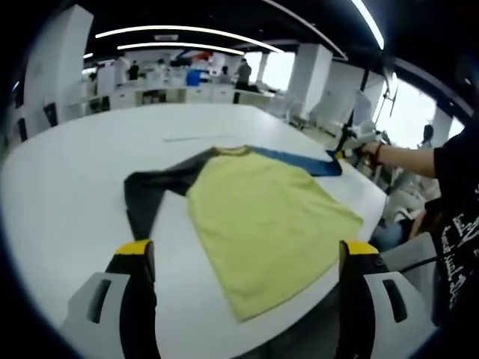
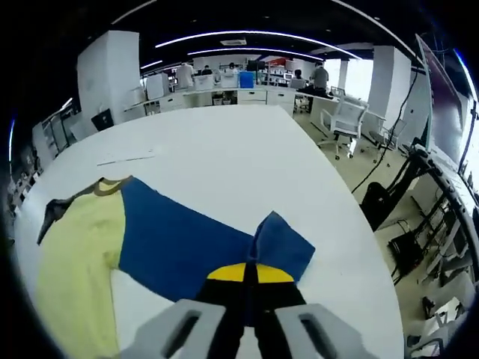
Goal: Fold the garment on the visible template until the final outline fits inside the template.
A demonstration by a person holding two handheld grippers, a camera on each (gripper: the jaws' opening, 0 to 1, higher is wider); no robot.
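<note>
Garment [image 1: 262, 217] spread flat on a white table [image 1: 67, 187]: a yellow-bodied shirt with one dark grey sleeve [image 1: 146, 196] and one blue sleeve [image 1: 299, 159]. From the left gripper view the whole shirt is laid out, collar away from the camera, hem near the table edge, the grey sleeve bent down along the body's side. The left gripper [image 1: 247, 258] hangs over the near side of the shirt with its yellow-tipped jaws wide apart and nothing between them. At the far end of the blue sleeve that same view catches the right gripper [image 1: 346, 152] at the cuff, with a person's hand [image 1: 372, 147] behind it and a dark sleeve with white lettering at the right edge. The right gripper view gives the close side of that: the right gripper [image 2: 249, 273] has its yellow-tipped jaws pressed together on the blue sleeve's cuff [image 2: 281, 243], which puckers into a fold just ahead of them, while the rest of the sleeve [image 2: 176, 243] lies flat and runs back to the yellow body [image 2: 75, 254] and collar [image 2: 108, 185]. A thin pale strip [image 2: 126, 158] lies on the table beyond the collar. Desks, chairs and people stand in the office behind.
</note>
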